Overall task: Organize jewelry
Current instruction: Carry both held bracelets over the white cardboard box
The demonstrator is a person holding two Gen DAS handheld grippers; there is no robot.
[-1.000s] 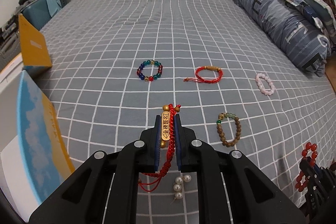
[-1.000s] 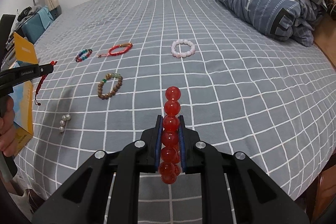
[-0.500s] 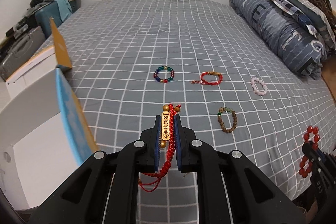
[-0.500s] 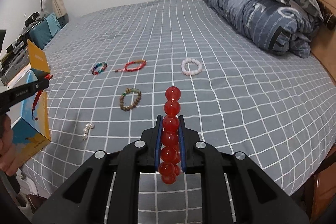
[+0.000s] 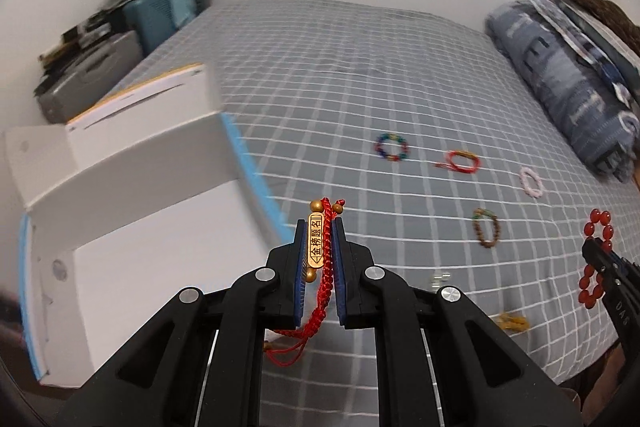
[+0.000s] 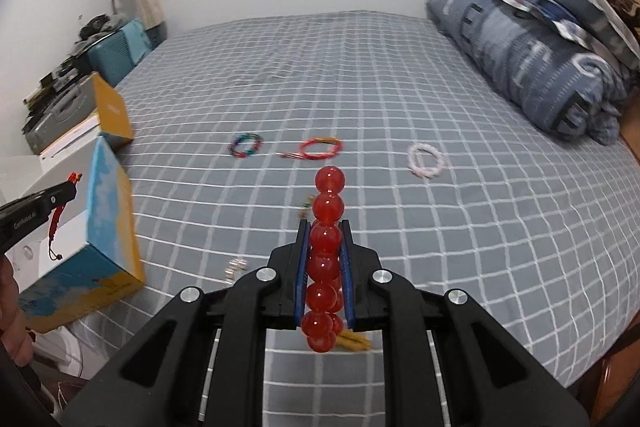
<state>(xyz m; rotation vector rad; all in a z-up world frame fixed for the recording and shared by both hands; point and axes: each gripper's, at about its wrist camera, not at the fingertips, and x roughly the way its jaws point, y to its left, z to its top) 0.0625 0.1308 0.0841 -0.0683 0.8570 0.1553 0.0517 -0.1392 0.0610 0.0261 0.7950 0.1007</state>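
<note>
My left gripper (image 5: 319, 231) is shut on a red cord bracelet with a gold plate (image 5: 317, 243), held above the open white box (image 5: 132, 227) at the bed's left edge; it also shows in the right wrist view (image 6: 60, 193). My right gripper (image 6: 325, 235) is shut on a red bead bracelet (image 6: 326, 239), held above the bed's front; it also shows in the left wrist view (image 5: 596, 255). On the bed lie a multicoloured bead bracelet (image 5: 391, 147), a red cord bracelet (image 5: 462, 161), a pink bead bracelet (image 5: 531, 182) and a brown bead bracelet (image 5: 486, 233).
The box's blue and yellow side (image 6: 110, 227) faces the bed. Small pearls (image 6: 234, 267) and a gold piece (image 5: 510, 322) lie near the front edge. A rolled blue quilt (image 6: 528, 59) fills the right side. A printer (image 5: 88, 75) and clutter stand at the left.
Both grippers have pulled back and up. My left gripper has swung left over the open box, with the cord bracelet still in it. The right still holds the red beads.
</note>
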